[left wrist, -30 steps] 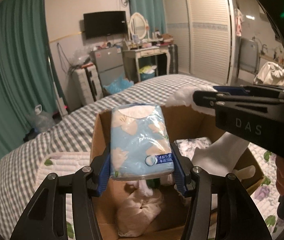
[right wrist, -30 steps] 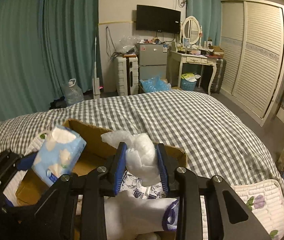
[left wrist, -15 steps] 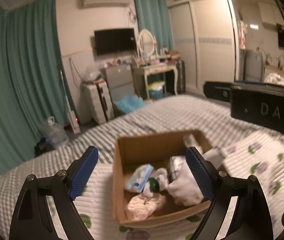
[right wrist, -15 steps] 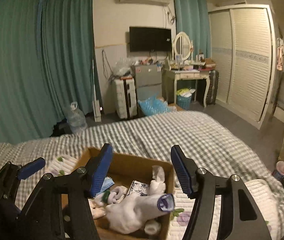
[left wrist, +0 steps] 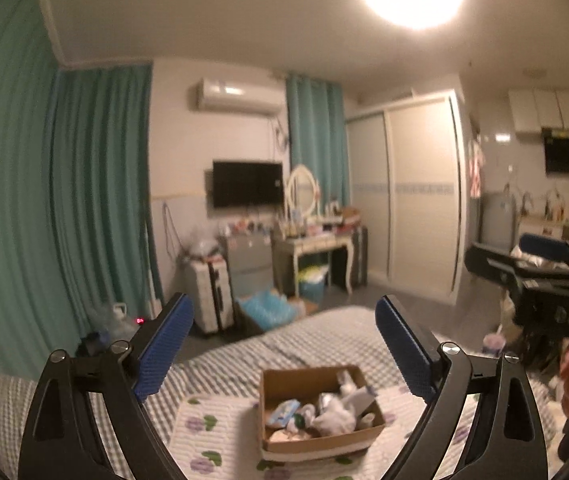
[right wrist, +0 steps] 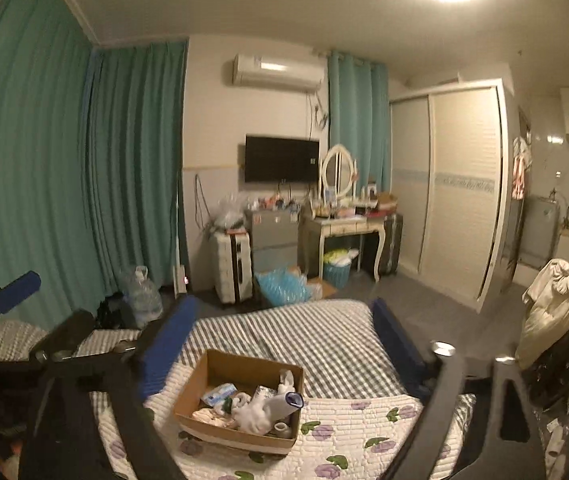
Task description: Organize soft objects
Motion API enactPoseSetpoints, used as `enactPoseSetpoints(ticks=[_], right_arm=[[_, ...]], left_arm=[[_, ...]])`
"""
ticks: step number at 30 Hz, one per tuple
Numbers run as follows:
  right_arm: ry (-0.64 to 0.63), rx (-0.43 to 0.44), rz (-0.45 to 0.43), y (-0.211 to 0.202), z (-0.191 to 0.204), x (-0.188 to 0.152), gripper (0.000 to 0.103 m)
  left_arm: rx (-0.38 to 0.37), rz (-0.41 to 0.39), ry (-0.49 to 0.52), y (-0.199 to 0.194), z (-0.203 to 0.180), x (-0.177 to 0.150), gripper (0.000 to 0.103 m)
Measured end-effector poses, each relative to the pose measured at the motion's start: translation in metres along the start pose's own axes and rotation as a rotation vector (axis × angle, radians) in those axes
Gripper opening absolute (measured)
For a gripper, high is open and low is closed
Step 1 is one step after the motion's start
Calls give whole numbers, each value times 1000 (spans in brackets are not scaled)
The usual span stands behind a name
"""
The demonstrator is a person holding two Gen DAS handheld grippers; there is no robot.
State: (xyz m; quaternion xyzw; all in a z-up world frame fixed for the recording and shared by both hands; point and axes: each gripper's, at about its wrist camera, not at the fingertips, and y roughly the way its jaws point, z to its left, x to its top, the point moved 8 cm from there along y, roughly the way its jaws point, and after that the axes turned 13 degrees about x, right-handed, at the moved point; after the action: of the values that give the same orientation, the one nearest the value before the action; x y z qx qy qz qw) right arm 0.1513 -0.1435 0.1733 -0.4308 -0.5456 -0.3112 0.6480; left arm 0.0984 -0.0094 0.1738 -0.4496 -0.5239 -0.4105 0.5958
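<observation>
A cardboard box (left wrist: 316, 446) sits on the bed and also shows in the right wrist view (right wrist: 196, 384). It holds a blue tissue pack (left wrist: 283, 409), also seen in the right wrist view (right wrist: 219, 393), white soft items (right wrist: 252, 414) and a white sock (right wrist: 280, 404). My left gripper (left wrist: 284, 346) is open and empty, high above the box. My right gripper (right wrist: 280, 346) is open and empty, also well above the box. The right gripper shows at the right edge of the left wrist view (left wrist: 540, 268).
The bed has a grey checked cover (right wrist: 284, 336) and a white floral quilt (right wrist: 348, 432). Beyond its foot stand a suitcase (right wrist: 231, 266), a dressing table (right wrist: 344, 226), a TV (right wrist: 281, 158), teal curtains (right wrist: 64, 180) and a wardrobe (right wrist: 460, 192). Clothes (right wrist: 552, 308) pile at the right.
Both grippers opened and let go of the tissue pack and the white soft item, which now lie in the box. Both grippers then rose and pulled back far from the box.
</observation>
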Motion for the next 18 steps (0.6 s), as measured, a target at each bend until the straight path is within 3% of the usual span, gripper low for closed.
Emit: enactPoseSetpoints(ticks=[3,8,14,18], right_arm=[[-16,10,-32,-30,16,0,103],[-42,43,-83,-60,39,-21,103],[3,49,-118,-59,40,-68,103],[-2,28,-102,-33,32,-107,103]], left_arm=[[26,-47,-15,-24,14,4,94],[45,-98,-14,-52,27,-12,94],[42,-67,0,-41,29,-59,94],[41,-21,26,-12,20,-99,94]])
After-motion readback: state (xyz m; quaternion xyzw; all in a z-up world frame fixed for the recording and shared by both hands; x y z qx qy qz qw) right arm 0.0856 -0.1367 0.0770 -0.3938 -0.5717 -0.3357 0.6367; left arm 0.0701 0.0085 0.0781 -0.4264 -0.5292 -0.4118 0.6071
